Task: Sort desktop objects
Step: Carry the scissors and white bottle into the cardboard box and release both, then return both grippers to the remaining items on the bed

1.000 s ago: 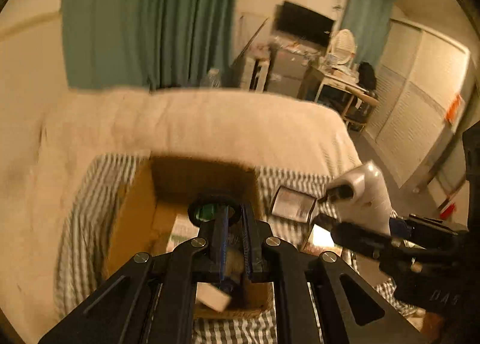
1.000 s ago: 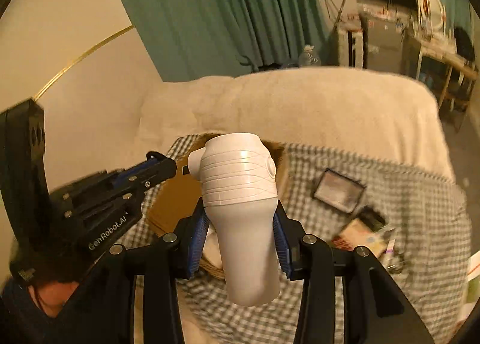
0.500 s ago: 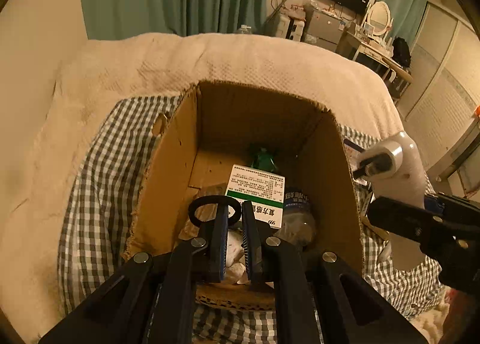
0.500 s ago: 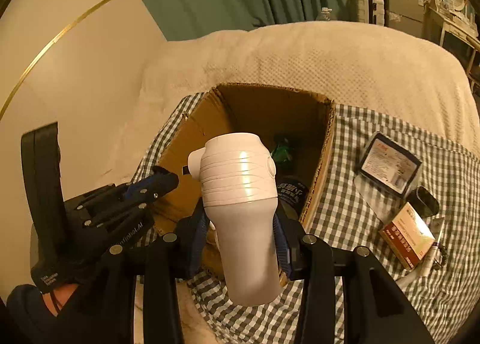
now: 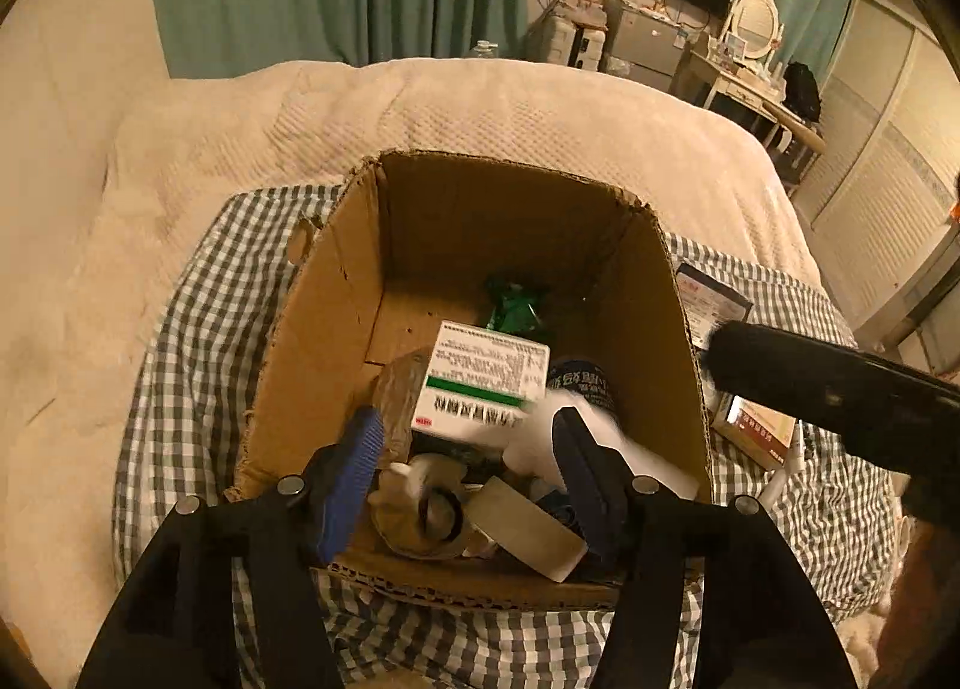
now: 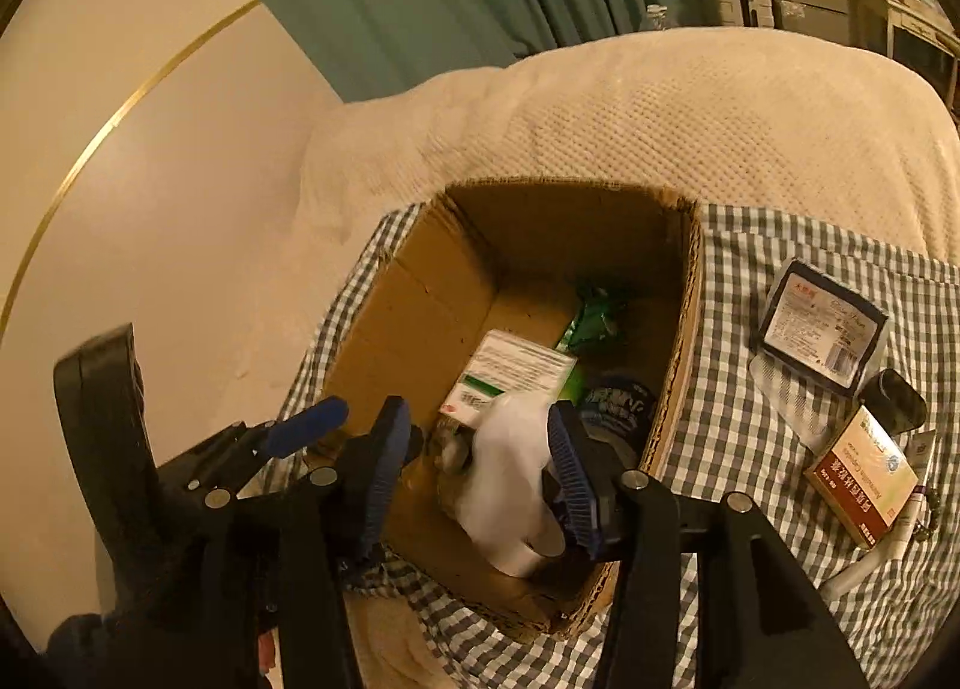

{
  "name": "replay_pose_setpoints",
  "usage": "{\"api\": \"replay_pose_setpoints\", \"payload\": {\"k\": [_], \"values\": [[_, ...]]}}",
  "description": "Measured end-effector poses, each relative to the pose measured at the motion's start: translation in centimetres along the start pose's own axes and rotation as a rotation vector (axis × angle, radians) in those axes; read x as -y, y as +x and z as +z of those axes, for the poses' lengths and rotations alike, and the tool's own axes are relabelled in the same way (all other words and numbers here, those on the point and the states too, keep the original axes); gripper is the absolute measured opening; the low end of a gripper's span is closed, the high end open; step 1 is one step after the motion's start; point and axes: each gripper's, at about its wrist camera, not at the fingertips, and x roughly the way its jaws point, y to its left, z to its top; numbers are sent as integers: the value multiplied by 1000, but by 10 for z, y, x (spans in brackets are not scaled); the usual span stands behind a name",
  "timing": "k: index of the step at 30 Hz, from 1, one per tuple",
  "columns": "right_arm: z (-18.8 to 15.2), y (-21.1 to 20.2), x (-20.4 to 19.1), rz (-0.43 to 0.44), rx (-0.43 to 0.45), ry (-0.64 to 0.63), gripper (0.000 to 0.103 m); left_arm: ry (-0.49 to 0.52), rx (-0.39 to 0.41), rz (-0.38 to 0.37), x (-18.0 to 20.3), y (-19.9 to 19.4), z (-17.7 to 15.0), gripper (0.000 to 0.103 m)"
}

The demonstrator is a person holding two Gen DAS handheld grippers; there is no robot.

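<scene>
My right claw (image 6: pixel 477 473) hung over the cardboard box (image 6: pixel 690 329), jaws opening; white bottle (image 6: pixel 510 485) lay blurred btwn them, dropping in, long axis toward me, right pad seemingly no longer pressing. Left claw (image 5: pixel 468 467) also opening, nothing btwn pads, over the same box. Next pick, red-brown medicine box (image 6: pixel 861 476), lay right of box wall on the checked cloth (image 6: pixel 750 389); right claw nearer, open room there.

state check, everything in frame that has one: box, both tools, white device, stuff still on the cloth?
cardboard box: open-topped, part filled
left tool: opening, empty, over the box
right tool: opening, white device between its jaws
white device: blurred, inside the box
green-striped medicine box: lying flat in the box
red medicine box: flat on checked cloth, outside
dark-framed packet: flat on cloth, outside
</scene>
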Motion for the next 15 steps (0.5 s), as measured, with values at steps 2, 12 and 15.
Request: {"api": "replay_pose_setpoints", "payload": {"k": [2, 12, 15], "values": [[0, -7, 0, -8, 11, -9, 47, -6, 7, 2, 3, -5, 1, 65], [-17, -80, 27, -199, 81, -106, 48, -12, 74, -10, 42, -38, 4, 83], [-23, -111, 49, -273, 111, -111, 48, 3, 81, -19, 65, -44, 5, 83]]}}
